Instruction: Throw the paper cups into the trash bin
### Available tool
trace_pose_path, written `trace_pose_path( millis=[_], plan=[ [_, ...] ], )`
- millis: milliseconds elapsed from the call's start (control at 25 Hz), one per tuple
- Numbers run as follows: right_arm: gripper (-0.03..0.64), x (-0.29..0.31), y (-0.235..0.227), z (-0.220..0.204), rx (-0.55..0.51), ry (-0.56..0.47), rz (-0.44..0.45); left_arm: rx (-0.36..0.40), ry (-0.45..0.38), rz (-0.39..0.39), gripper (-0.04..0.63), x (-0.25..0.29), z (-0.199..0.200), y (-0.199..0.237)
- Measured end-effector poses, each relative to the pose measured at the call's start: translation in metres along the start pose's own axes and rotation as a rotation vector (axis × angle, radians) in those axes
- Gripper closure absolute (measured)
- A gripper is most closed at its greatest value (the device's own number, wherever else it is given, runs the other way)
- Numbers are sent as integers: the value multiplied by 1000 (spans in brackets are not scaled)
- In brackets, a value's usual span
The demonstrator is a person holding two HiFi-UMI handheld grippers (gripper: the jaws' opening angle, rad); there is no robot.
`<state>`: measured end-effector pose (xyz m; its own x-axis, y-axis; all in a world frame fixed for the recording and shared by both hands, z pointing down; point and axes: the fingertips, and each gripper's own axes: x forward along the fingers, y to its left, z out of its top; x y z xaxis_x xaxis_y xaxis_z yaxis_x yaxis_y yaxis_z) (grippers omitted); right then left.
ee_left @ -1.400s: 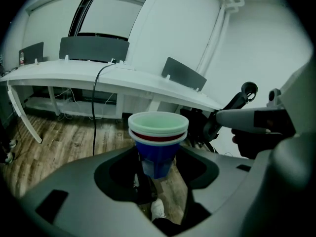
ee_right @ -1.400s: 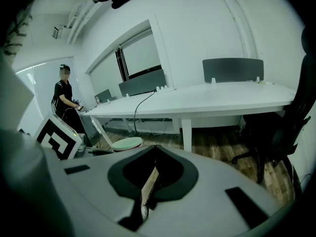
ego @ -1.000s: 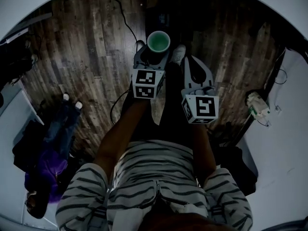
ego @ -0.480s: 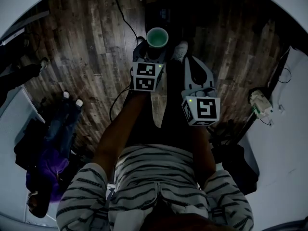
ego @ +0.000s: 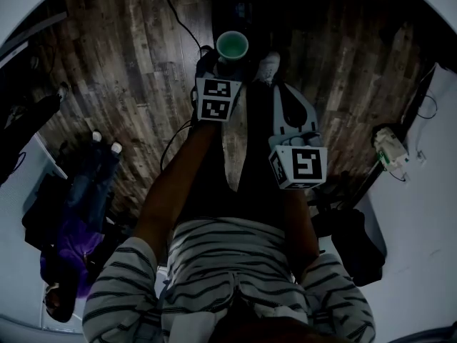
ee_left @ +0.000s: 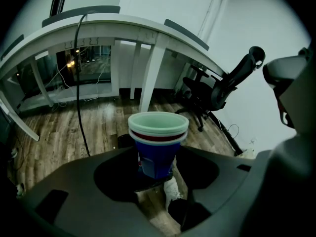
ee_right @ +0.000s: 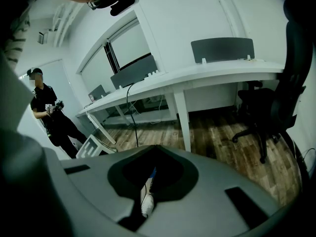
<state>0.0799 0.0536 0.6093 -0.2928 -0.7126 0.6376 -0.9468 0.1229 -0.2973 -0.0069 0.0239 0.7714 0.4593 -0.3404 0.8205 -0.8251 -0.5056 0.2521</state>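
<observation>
A stack of paper cups (ee_left: pixel 157 147), blue outside with a red band and a pale green inside, stands upright between the jaws of my left gripper (ee_left: pixel 155 176). The jaws press on the lower part of the stack. From the head view the cups (ego: pixel 232 46) are held out over the wooden floor, ahead of the left gripper (ego: pixel 226 66) and its marker cube. My right gripper (ego: pixel 284 95) hangs lower and nearer my body, jaws together with nothing between them. In its own view the right gripper (ee_right: pixel 149 182) leaves only a thin slit. I see no trash bin that I can make out.
A long white desk (ee_left: pixel 148 31) with a hanging cable (ee_left: pixel 79 98) stands ahead, a black office chair (ee_left: pixel 222 90) to its right. A person in dark clothes (ee_right: pixel 49 115) stands at the left. Another white desk (ego: pixel 428 191) edges my right side.
My left gripper has moved farther out from my body with the cups in it. The right gripper has stayed nearly where it was.
</observation>
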Motion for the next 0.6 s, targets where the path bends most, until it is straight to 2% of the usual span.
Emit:
trace_pose_path(
  millis=[400, 600],
  plan=[
    [598, 7, -2, -7, 27, -10, 2, 101, 52, -19, 339, 41, -13, 6],
    [598, 9, -3, -10, 38, -4, -3, 106, 95, -30, 339, 62, -20, 13]
  ],
)
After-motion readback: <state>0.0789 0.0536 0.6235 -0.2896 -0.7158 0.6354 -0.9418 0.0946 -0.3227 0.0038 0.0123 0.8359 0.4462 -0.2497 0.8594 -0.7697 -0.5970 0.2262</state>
